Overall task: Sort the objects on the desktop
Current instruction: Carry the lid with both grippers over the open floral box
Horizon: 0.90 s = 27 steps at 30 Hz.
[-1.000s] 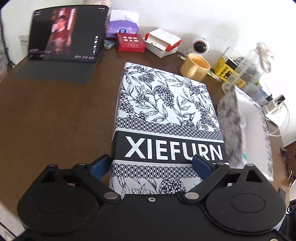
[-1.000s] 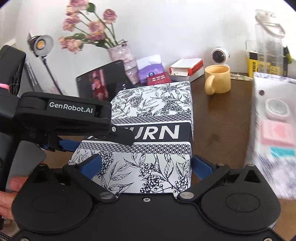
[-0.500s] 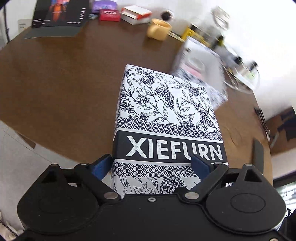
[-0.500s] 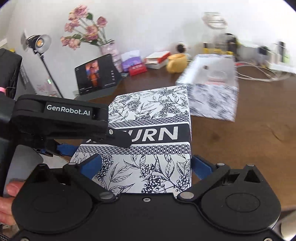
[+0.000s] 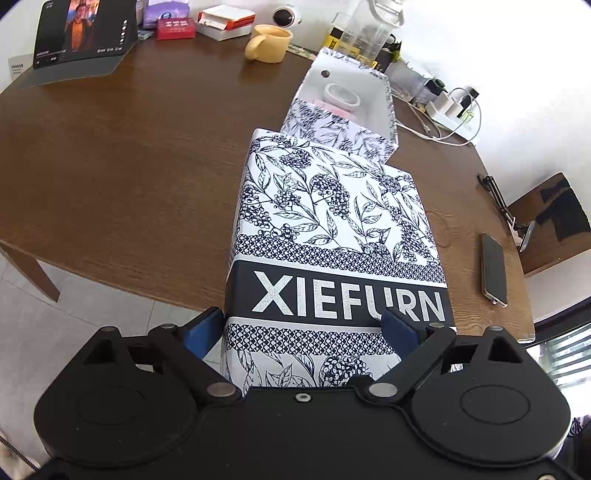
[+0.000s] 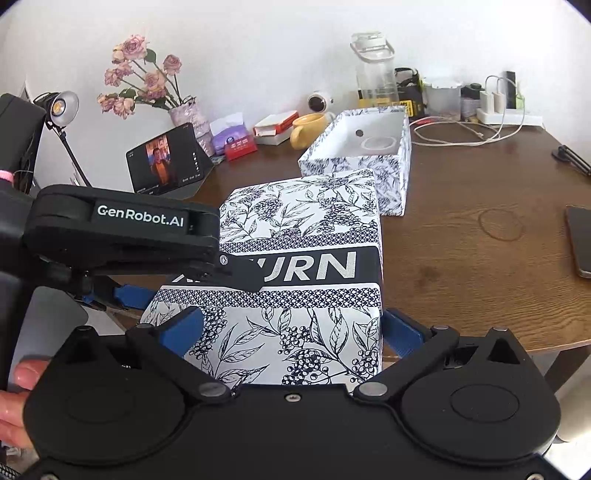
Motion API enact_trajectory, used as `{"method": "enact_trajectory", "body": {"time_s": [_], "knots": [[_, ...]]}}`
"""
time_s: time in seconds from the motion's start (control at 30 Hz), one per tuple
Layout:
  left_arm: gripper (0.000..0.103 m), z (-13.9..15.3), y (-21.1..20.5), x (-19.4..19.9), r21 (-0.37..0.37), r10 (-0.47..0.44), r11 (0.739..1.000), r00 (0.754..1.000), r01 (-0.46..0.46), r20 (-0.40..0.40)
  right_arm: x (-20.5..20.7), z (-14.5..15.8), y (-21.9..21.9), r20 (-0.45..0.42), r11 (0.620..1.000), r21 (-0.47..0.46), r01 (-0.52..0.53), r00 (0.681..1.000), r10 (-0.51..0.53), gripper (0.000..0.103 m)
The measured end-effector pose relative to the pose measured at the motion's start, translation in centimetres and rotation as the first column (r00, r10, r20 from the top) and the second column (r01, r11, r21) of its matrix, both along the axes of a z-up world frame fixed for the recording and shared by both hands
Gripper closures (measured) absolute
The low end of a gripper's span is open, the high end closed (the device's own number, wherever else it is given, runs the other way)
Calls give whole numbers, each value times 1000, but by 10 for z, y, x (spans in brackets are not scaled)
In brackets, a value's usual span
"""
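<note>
Both tools grip the same thing: a white cardboard box lid printed with dark blue berry sprigs and a band reading XIEFURN (image 5: pixel 332 229). The left tool (image 5: pixel 303 326) has its blue pads pressed on the lid's two side walls, and the right tool (image 6: pixel 291 328) clamps an adjoining end in the same way. The lid is held in the air over the near edge of the round brown wooden bench (image 5: pixel 122 166), partly beyond it.

Just past the lid's far end, the matching open box (image 6: pixel 404 147) sits on the bench towards its far edge, white inside, with a round white container (image 5: pixel 341 96) and something pink in it. A yellow mug (image 5: pixel 267 42) stands behind the box. A dark phone (image 5: pixel 494 267) lies flat near the right edge. A tablet (image 5: pixel 81 31) stands propped at the far left edge, its screen lit.
</note>
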<state>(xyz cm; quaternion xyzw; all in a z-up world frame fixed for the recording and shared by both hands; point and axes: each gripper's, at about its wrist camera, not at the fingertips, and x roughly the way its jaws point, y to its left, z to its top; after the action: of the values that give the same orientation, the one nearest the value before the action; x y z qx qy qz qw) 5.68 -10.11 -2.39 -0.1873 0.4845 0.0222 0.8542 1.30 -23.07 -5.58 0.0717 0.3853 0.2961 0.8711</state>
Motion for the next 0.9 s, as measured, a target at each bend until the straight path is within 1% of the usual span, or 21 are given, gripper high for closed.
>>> {"method": "enact_trajectory", "body": {"time_s": [0.2, 0.3, 0.43, 0.57, 0.67, 0.77, 0.9], "knots": [[12, 12, -5, 14, 4, -18, 1000, 999, 18, 51, 17, 7, 0, 46, 1000, 9, 16, 999, -16, 0], [12, 16, -7, 32, -4, -24, 1000, 997, 24, 72, 35, 10, 2, 72, 1000, 8, 27, 997, -28, 0], [12, 22, -6, 65, -18, -30, 999, 995, 32, 93, 64, 14, 7, 106, 999, 7, 42, 993, -43, 0], [12, 26, 0, 110, -15, -45, 999, 991, 47, 125, 106, 13, 29, 135, 998, 10, 60, 989, -61, 0], [12, 26, 9, 153, -6, -69, 997, 988, 71, 141, 142, 9, 56, 145, 997, 6, 73, 987, -73, 0], [12, 24, 18, 199, 14, -92, 996, 984, 91, 152, 181, 4, 83, 142, 996, 15, 88, 986, -89, 0], [12, 15, 26, 260, 33, -115, 993, 983, 111, 145, 231, -10, 123, 123, 995, 17, 102, 987, -104, 0]]}}
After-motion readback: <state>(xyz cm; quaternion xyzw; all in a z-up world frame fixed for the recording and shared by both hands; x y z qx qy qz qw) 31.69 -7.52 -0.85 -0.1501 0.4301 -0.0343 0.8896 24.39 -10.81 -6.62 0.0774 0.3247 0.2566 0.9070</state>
